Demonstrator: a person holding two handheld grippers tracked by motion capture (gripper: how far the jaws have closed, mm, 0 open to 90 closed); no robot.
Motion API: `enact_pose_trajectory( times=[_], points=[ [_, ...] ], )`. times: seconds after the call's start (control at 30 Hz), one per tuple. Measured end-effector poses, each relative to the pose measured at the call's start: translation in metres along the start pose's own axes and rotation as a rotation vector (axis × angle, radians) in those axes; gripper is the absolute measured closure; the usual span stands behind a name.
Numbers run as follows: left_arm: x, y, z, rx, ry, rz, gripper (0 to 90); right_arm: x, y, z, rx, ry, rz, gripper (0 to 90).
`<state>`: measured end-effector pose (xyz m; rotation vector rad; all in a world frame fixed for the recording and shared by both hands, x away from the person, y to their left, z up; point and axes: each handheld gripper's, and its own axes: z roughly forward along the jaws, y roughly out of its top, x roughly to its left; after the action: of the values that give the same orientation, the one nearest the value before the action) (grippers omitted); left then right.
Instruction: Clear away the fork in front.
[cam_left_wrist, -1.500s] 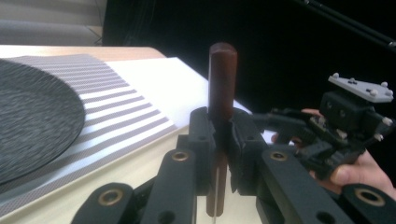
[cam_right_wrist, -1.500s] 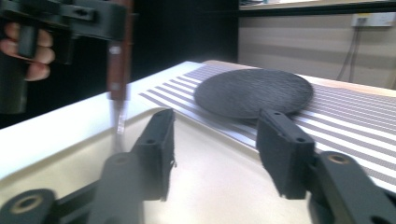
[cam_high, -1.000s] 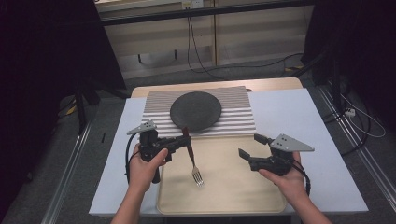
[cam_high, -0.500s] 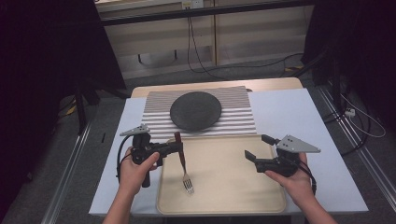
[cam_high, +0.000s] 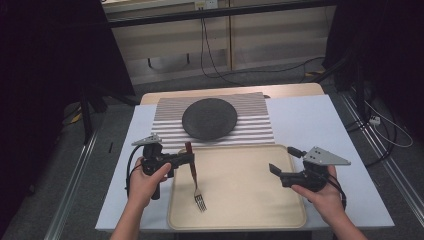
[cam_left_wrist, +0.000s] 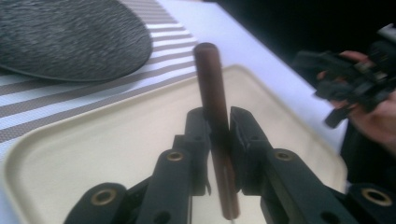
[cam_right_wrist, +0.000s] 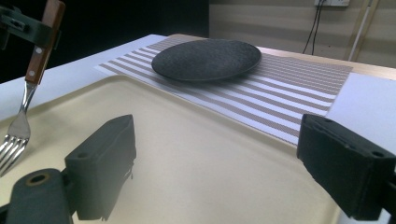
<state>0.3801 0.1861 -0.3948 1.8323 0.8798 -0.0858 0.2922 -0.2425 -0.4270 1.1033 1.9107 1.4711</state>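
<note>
A fork (cam_high: 195, 182) with a brown wooden handle hangs tines-down over the left part of the beige tray (cam_high: 250, 200). My left gripper (cam_high: 188, 158) is shut on the handle (cam_left_wrist: 215, 116), which stands up between its jaws. In the right gripper view the fork (cam_right_wrist: 21, 123) shows at the left edge, its tines close to the tray (cam_right_wrist: 187, 154); I cannot tell if they touch it. My right gripper (cam_high: 276, 171) is held over the tray's right side, open and with nothing in it (cam_right_wrist: 224, 172).
A dark round plate (cam_high: 209, 118) lies on a striped placemat (cam_high: 255, 131) just beyond the tray. Everything rests on a white table cover (cam_high: 310, 120). Cables run across the floor behind the table.
My left gripper has carried the fork a little left and toward the near edge, and the tines have come lower over the tray. The right gripper has hardly moved.
</note>
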Motion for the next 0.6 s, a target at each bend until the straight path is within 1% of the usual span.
enact_pose_trajectory(
  times=[0.1, 0.17, 0.23, 0.33, 0.37, 0.4, 0.47, 0.5, 0.57, 0.6],
  points=[
    [0.004, -0.004, 0.005, 0.020, 0.035, 0.021, 74.7, -0.003, -0.001, -0.003, 0.004, -0.007, -0.002, 11.5],
    [0.008, -0.008, 0.008, 0.023, 0.033, 0.020, 73.6, -0.004, -0.002, -0.006, 0.004, -0.008, 0.003, 11.3],
    [0.011, -0.012, 0.009, 0.028, 0.042, 0.019, 72.4, -0.007, -0.003, -0.009, 0.004, -0.013, -0.001, 11.3],
    [0.016, -0.016, 0.009, 0.024, 0.044, 0.015, 71.3, -0.009, -0.006, -0.012, 0.004, -0.021, 0.009, 11.3],
    [0.017, -0.017, 0.010, 0.023, 0.045, 0.011, 71.0, -0.010, -0.007, -0.012, 0.005, -0.023, 0.009, 11.2],
    [0.018, -0.018, 0.010, 0.033, 0.048, 0.022, 70.5, -0.010, -0.007, -0.012, 0.003, -0.025, 0.009, 11.2],
    [0.020, -0.020, 0.010, 0.042, 0.054, 0.024, 69.3, -0.011, -0.009, -0.013, 0.007, -0.026, 0.010, 11.0],
    [0.020, -0.021, 0.010, 0.040, 0.055, 0.019, 69.1, -0.010, -0.009, -0.013, 0.005, -0.028, 0.012, 11.1],
    [0.022, -0.023, 0.009, 0.043, 0.065, 0.024, 68.4, -0.011, -0.010, -0.013, 0.006, -0.028, 0.014, 10.9],
    [0.023, -0.024, 0.009, 0.037, 0.067, 0.022, 68.3, -0.011, -0.011, -0.013, 0.005, -0.029, 0.013, 10.9]
  ],
)
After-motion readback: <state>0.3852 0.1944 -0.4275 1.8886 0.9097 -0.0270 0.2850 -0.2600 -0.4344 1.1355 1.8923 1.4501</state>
